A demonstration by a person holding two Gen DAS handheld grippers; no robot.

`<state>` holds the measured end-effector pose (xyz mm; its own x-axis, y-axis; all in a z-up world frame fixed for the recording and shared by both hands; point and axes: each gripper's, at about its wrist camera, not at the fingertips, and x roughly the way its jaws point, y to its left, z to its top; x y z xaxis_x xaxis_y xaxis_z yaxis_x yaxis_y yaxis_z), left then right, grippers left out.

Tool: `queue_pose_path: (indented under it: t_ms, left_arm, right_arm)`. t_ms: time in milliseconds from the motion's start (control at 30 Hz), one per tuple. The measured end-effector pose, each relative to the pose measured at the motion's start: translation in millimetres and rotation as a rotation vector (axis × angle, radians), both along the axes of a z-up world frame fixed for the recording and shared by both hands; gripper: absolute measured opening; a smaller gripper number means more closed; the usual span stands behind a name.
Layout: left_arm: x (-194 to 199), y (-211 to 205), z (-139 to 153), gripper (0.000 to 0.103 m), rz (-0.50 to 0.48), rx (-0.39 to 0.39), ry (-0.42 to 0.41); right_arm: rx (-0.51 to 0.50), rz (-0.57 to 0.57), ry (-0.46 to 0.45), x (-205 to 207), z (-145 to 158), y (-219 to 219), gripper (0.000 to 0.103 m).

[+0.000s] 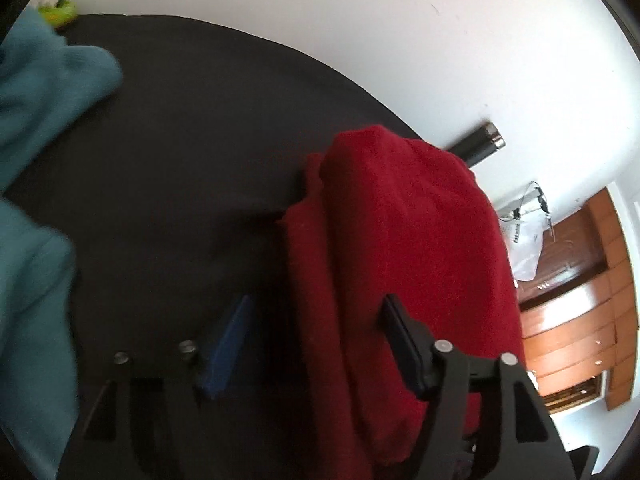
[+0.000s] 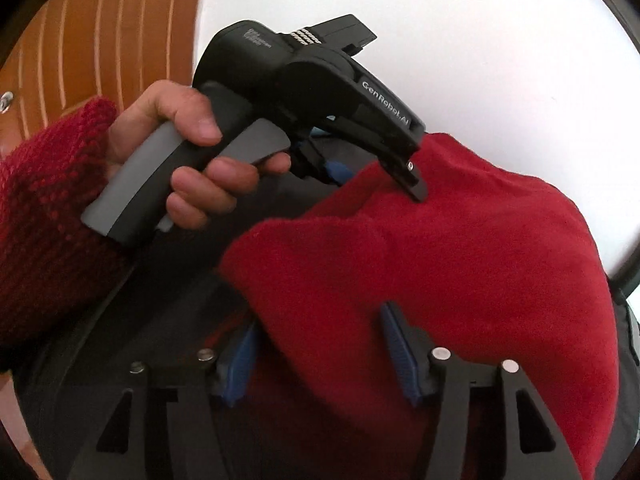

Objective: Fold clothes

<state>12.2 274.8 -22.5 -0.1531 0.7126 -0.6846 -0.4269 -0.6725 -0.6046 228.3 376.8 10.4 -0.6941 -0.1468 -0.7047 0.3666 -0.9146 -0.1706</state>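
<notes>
A folded red garment (image 1: 408,240) lies on the black table (image 1: 192,140), toward its right edge. My left gripper (image 1: 316,320) is open, and its jaws straddle the garment's near left edge without closing on it. In the right wrist view the red garment (image 2: 460,260) fills the middle, and my right gripper (image 2: 320,352) is open with the cloth lying between its blue pads (image 2: 400,352). A hand (image 2: 192,152) in a red knitted sleeve holds the left gripper (image 2: 380,180). One of its fingers rests over the cloth's far edge, the other on the side away from me.
A teal garment (image 1: 40,100) sprawls over the table's left side, with a green object (image 1: 58,12) at the far corner. A black cylinder (image 1: 480,142) and a white plastic bag (image 1: 524,240) sit past the right edge, by a wooden door (image 1: 580,320) and a white wall (image 1: 360,20).
</notes>
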Motion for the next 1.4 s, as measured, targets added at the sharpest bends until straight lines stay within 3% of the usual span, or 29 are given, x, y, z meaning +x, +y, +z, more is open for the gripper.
queue_pose_path:
  t_ms: [167,333,433,533,767,1100,1167,1200,1233,1400]
  left_arm:
    - [23,-19,18,0.072,0.048,0.005,0.038]
    - [52,-18,48,0.078,0.058,0.056,0.090]
    - [78,-6,59,0.080,0.008,0.075,0.111]
    - [99,11,53,0.080,-0.041,0.019,0.090]
    - [124,8,23,0.080,-0.015,-0.039,0.006]
    - [112,0,3,0.080,0.039,0.002,-0.106]
    - [111,-1,4,0.070,0.052,-0.005,-0.111]
    - [111,0,4,0.053,0.055,-0.014,-0.114]
    - [112,1,5,0.043,0.058,-0.027,-0.114]
    - [121,-3,17,0.023,0.074,-0.028,-0.096]
  right_arm:
    - [-0.148,0.031,-0.016,9,13,43,0.061]
    - [-0.266,-0.048,0.048,46,29,90,0.061]
    - [-0.237,-0.122,0.117,55,33,105,0.061]
    - [-0.207,-0.178,0.142,75,38,119,0.061]
    - [-0.191,-0.273,0.099,86,28,156,0.064]
    - [-0.061,-0.280,0.025,110,16,156,0.064]
    - [-0.082,-0.313,0.011,104,14,163,0.064]
    - [-0.102,-0.324,0.009,100,14,166,0.064]
    - [-0.128,-0.336,0.007,95,14,170,0.064]
    - [-0.258,-0.414,-0.016,82,5,191,0.065]
